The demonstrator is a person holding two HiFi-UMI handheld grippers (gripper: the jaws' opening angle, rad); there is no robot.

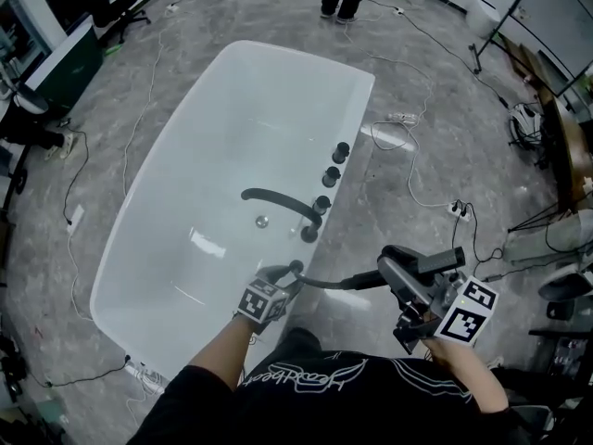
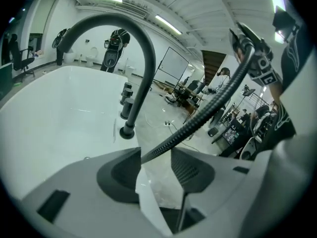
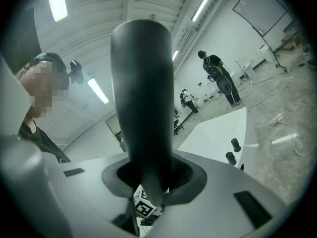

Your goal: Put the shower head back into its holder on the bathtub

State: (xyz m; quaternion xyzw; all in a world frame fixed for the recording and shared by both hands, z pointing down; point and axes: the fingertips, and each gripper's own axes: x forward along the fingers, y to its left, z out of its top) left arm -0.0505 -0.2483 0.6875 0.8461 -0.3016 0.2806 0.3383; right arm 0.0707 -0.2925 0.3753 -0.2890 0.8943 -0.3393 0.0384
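- While the white bathtub (image 1: pixel 213 156) fills the floor ahead, the work sits at its near rim, this side of the arched spout (image 1: pixel 278 200) and the row of knobs (image 1: pixel 331 176). I would come in from above the rim, not across the basin.
- Running from that rim off to the right, the ribbed hose (image 1: pixel 326 283) will likely need its slack fed back as the head comes in, so that no loop kinks or drags.
- Off the tub and well apart from the fittings, the shower head (image 3: pixel 141 98) is out to the right. The right gripper (image 3: pixel 151 180) is clamped on its dark handle. Keep that clamp firm.
- Over the rim, the left gripper (image 2: pixel 153 165) has its jaws spread wide. The hose passes loose between them and the pads do not press on it. It serves best as a guide for the hose.
- Probably the holder (image 1: pixel 295 267) is the small dark fitting on the rim just beside the left gripper, though the head view is too coarse to be sure. Line the handle up over it and seat it straight.
- Cursive script across the person's dark shirt (image 1: pixel 306 375) is too blurred to read. The marker cubes (image 1: pixel 466 311) carry only black-and-white squares, and no brand shows on the tub or fittings.
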